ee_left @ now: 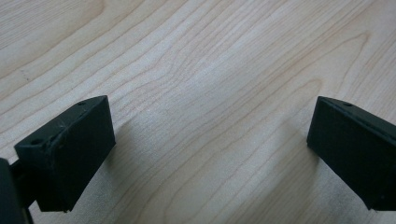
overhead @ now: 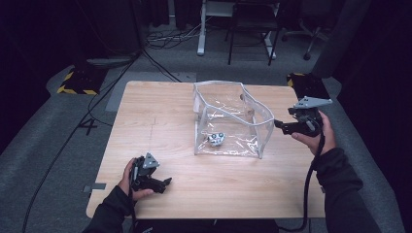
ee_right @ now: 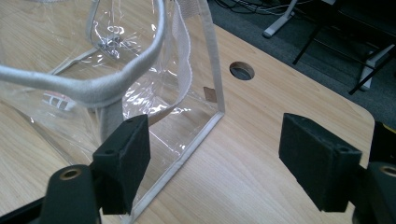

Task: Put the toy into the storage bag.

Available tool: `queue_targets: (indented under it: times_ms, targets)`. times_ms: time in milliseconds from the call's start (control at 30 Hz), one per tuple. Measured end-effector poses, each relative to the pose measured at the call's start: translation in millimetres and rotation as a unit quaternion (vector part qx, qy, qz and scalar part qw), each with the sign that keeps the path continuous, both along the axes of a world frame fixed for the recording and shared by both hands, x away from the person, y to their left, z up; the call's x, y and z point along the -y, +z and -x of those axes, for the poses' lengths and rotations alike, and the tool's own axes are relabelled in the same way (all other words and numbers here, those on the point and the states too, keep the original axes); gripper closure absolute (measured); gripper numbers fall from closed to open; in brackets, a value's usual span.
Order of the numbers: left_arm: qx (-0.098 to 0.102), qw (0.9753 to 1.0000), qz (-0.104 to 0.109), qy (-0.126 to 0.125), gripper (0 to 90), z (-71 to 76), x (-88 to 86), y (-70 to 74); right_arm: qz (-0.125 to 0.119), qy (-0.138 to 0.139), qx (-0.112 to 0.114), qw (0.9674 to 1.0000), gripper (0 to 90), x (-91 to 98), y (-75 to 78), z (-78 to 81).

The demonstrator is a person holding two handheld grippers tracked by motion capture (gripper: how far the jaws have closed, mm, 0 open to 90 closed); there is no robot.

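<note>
A clear plastic bag (overhead: pixel 228 121) with white trim stands open-topped near the middle of the wooden table (overhead: pixel 160 111). A small grey and white object (overhead: pixel 216 139) lies on its bottom. My right gripper (overhead: pixel 281 126) is held just to the right of the bag, jaws pointing at its side. In the right gripper view the jaws of the right gripper (ee_right: pixel 215 137) stand open. The bag (ee_right: pixel 93 88) is close ahead, its lower seam running past the left jaw, nothing pinched. My left gripper (overhead: pixel 165 183) rests low at the front left. The left gripper (ee_left: pixel 210 126) is open over bare wood.
A round hole (ee_right: pixel 242 70) is cut in the tabletop behind the bag. The table's right edge is close to my right hand. On the floor beyond the table are cables (overhead: pixel 160 36), desk and chair legs (overhead: pixel 248 43), and yellow-black striped bases (overhead: pixel 77 82).
</note>
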State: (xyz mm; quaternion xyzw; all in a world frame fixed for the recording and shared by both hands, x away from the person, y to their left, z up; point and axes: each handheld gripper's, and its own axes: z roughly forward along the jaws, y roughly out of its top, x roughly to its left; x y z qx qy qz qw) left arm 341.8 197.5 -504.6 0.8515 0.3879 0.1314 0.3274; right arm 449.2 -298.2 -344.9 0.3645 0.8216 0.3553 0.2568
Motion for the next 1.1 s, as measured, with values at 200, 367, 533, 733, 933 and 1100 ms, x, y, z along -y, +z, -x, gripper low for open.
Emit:
queue_targets:
  times_ms: [200,367,533,733,933,1100]
  targets:
    - [0.000,1.0000,0.000,0.000,1.1,0.0,0.0,0.1,0.000,-0.002,-0.001,1.0000,27.0,1.0,-6.5,3.0]
    - [-0.001,1.0000,-0.001,0.000,1.1,0.1,-0.1,0.2,0.001,0.000,0.000,1.0000,26.5,3.7,-10.6,4.9]
    - [-0.001,1.0000,-0.001,0.000,1.1,0.1,-0.1,0.1,0.006,0.001,-0.007,1.0000,26.4,4.8,-17.4,7.5]
    - [-0.001,1.0000,-0.001,0.001,1.1,0.2,0.0,0.1,0.013,0.000,-0.017,0.9998,26.6,5.1,-26.9,10.5]
    - [0.000,1.0000,0.000,0.000,1.1,0.0,0.0,0.0,0.019,0.001,-0.021,0.9996,26.8,4.6,-34.3,15.1]
    - [0.000,1.0000,-0.001,-0.001,1.1,-0.1,-0.2,0.1,0.026,0.003,-0.024,0.9994,26.8,3.9,-42.4,19.3]
